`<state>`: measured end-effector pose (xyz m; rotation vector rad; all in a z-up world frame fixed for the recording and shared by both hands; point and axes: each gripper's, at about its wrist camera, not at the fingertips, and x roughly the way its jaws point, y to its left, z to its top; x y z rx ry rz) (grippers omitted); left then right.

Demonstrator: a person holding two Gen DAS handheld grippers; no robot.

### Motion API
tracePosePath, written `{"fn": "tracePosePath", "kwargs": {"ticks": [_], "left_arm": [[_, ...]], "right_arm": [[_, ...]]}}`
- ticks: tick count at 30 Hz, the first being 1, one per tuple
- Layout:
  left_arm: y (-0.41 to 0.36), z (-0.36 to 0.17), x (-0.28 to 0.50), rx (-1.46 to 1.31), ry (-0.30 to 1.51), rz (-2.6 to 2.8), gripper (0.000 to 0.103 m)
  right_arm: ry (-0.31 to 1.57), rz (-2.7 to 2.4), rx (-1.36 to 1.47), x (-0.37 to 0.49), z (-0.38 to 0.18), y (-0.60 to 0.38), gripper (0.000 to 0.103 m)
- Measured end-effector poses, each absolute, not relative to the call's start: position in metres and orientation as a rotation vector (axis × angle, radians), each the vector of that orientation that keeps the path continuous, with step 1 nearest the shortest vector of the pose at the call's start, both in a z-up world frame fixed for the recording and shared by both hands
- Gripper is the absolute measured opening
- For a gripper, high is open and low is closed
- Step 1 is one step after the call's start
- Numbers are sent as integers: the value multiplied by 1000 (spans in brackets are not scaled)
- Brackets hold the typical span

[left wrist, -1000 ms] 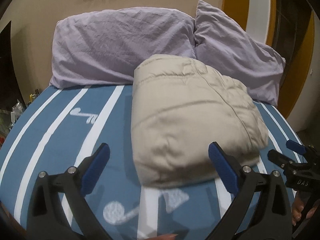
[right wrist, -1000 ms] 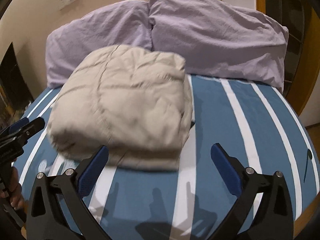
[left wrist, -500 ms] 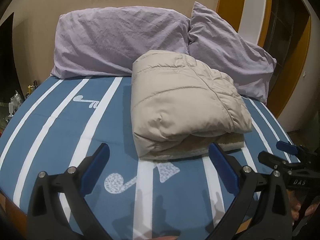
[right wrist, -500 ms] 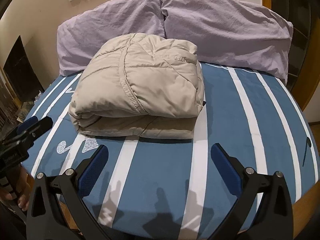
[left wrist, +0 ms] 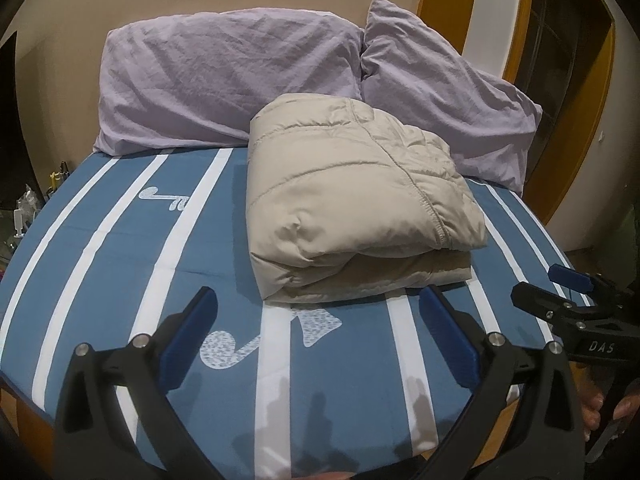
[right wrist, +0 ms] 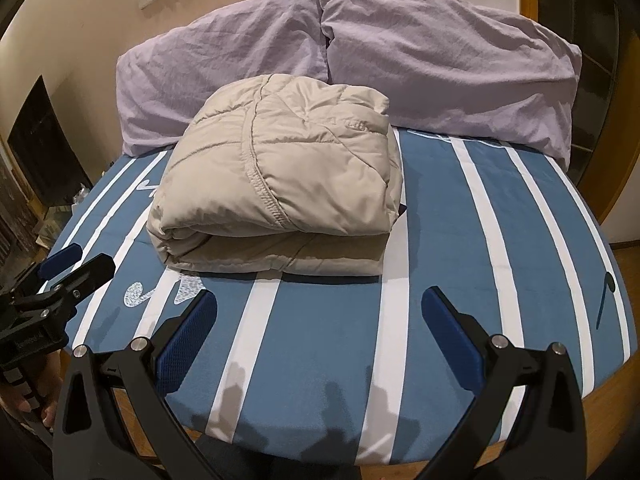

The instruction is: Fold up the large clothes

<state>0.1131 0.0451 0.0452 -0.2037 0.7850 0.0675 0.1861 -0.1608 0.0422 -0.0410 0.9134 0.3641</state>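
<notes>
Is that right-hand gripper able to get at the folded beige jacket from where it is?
Probably yes: the right gripper is open, and only bare striped sheet lies between it and the jacket.

The folded beige jacket [right wrist: 276, 184] lies on the striped bed [right wrist: 500, 280], right tongs [right wrist: 319, 334] spread wide before it.

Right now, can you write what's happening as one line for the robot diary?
stage: fold looks done | jacket: folded bundle on striped bed, in front of pillows | left gripper: open, empty | right gripper: open, empty
</notes>
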Motion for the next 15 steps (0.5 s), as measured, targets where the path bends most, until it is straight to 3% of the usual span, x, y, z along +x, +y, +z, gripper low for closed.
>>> {"fn": "tracePosePath", "kwargs": {"ticks": [15], "left_arm": [[40,46,118,-198,798,44,101]], "right_arm": [[925,378,-14,189,42,-164,102]]}}
